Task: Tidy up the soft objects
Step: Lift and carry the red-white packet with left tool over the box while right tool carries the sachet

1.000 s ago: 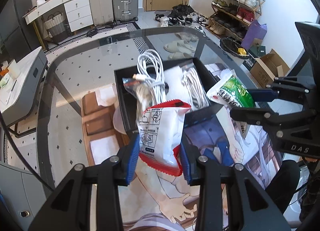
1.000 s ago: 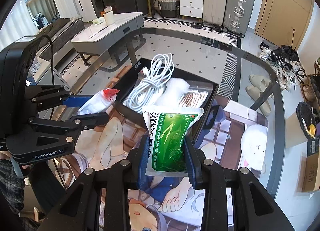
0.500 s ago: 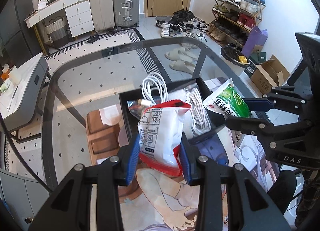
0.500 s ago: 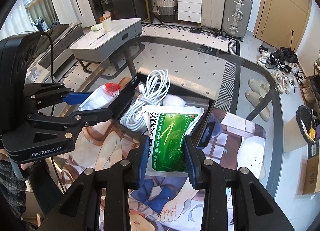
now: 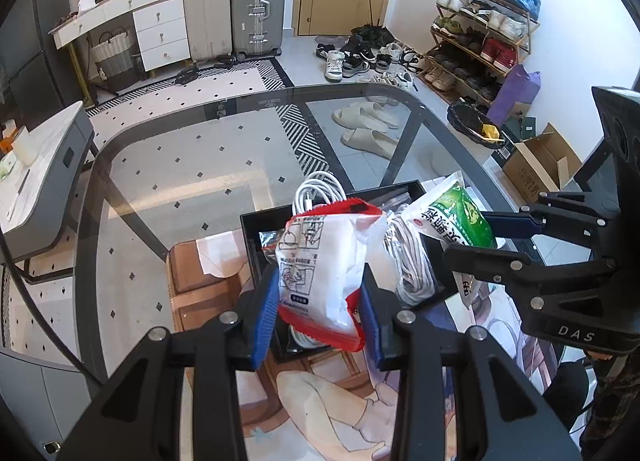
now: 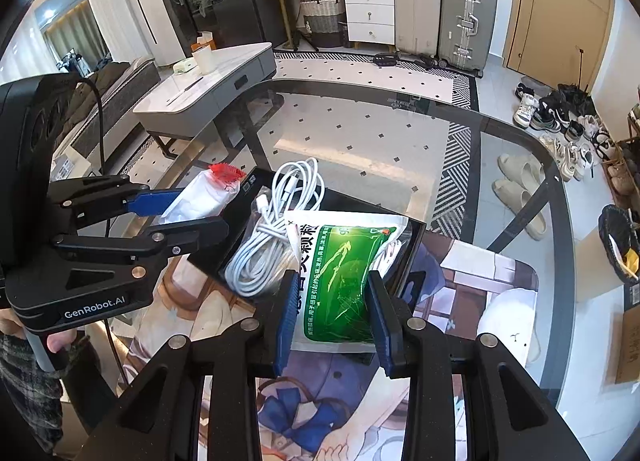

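Both hands have drawn back toward the near side, so the black tray [image 5: 256, 221] now sits lower and closer in each view. From the left wrist, the left gripper [image 5: 319, 315] clamps a red-edged white packet [image 5: 320, 265] above the tray's near edge. From the right wrist, the right gripper [image 6: 331, 311] pinches a green packet [image 6: 340, 273] over the white cable [image 6: 276, 237]. Dropped together, the packets could snag that cable or slide off onto the glass table [image 6: 360, 133].

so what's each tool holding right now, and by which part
The left tool clamps the red-edged white packet by its lower half; the right tool clamps the green pouch by its lower half.
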The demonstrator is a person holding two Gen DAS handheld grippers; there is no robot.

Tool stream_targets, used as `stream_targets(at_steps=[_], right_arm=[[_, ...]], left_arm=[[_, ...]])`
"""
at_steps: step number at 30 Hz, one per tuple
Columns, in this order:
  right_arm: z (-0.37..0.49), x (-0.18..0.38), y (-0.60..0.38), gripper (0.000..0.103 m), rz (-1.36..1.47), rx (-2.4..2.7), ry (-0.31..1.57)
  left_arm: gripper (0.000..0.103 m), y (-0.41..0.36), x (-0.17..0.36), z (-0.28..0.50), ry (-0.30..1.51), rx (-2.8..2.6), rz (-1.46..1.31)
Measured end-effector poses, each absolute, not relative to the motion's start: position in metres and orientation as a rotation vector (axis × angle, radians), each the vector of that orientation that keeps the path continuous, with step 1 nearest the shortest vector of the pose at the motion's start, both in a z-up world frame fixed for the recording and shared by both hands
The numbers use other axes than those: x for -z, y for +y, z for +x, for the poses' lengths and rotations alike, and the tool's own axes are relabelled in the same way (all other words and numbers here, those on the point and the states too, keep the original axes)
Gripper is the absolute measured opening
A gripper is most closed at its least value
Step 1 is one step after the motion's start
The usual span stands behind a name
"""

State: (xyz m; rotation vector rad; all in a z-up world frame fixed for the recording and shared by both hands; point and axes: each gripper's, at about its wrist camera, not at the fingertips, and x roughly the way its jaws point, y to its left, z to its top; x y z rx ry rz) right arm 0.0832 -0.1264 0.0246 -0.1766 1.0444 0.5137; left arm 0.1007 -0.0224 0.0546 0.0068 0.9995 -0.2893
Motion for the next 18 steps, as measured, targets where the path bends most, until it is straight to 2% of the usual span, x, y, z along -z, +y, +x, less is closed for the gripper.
stream_targets(at_steps=[18], right_arm=[[0.11, 0.008, -0.118, 0.033, -0.16, -0.528, 1.104]], left_arm=[[0.036, -0.025, -0.015, 0.126, 1.066, 0.272, -0.045]])
